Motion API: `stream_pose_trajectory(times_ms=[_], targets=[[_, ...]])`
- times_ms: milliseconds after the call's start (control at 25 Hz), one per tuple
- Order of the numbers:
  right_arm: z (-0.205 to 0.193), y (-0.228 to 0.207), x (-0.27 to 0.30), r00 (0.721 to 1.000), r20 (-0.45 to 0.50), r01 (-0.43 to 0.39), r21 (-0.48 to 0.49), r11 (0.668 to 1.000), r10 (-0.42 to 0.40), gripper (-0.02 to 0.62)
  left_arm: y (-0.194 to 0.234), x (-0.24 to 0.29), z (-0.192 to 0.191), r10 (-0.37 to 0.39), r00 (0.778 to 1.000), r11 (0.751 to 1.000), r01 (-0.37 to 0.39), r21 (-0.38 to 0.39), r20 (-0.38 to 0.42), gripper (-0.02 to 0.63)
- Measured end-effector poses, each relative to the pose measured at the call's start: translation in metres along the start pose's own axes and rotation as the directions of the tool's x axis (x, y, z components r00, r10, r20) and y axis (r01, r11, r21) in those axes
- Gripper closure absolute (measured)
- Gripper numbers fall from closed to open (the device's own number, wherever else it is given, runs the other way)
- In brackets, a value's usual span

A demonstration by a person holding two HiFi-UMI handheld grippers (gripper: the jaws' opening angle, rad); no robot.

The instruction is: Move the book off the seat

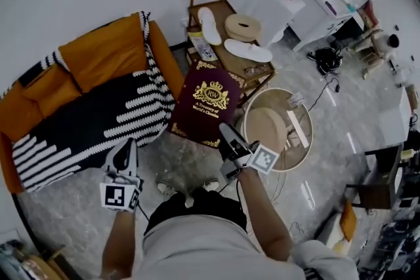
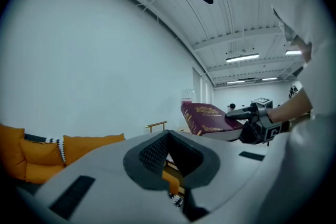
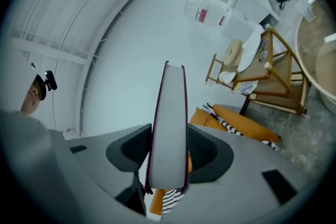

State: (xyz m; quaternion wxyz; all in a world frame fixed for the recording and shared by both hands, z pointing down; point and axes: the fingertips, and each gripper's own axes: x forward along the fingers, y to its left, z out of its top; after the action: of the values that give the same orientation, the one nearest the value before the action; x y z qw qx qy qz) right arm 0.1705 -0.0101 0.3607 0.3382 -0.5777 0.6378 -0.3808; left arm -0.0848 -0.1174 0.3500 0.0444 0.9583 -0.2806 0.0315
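A maroon book (image 1: 207,105) with a gold crest hangs in the air between the sofa and the round table, and my right gripper (image 1: 233,141) is shut on its near edge. In the right gripper view the book's page edge (image 3: 169,113) stands upright between the two pads, which press on the covers. My left gripper (image 1: 125,155) is at the lower left, near the sofa's front corner, with its tips together and nothing in it. From the left gripper view (image 2: 168,136) the book (image 2: 207,118) and the right gripper (image 2: 247,113) show off to the right.
An orange sofa (image 1: 98,49) under a black-and-white striped blanket (image 1: 85,121) fills the left. Behind the book stands a wooden side table (image 1: 252,72) with slippers and a round cushion. At the right is a round wooden table (image 1: 298,141). Cluttered desks and cables lie far right.
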Motion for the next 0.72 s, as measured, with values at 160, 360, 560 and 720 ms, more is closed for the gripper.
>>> stream_pose_trajectory(times_ms=[160,360,560,720], targets=[[0.044,-0.024,-0.063,0.994,0.100,0.041,0.016,0.999,-0.043,0.371,-0.062,0.041,0.006,-0.100,0.995,0.995,0.100,0.018,-0.007,0.590],[0.093,-0.057,-0.150,0.973,0.205,0.108,0.022,0.994,-0.111,0.371,-0.159,0.094,0.013,-0.252,0.967,0.966,0.253,0.053,-0.015,0.589],[0.131,-0.086,-0.234,0.932,0.318,0.163,0.054,0.985,-0.172,0.371,-0.248,0.137,0.021,-0.393,0.919,0.914,0.394,0.097,-0.027,0.589],[0.153,-0.106,-0.299,0.900,0.386,0.190,0.073,0.979,-0.204,0.371,-0.314,0.160,0.022,-0.470,0.882,0.875,0.471,0.115,-0.037,0.589]])
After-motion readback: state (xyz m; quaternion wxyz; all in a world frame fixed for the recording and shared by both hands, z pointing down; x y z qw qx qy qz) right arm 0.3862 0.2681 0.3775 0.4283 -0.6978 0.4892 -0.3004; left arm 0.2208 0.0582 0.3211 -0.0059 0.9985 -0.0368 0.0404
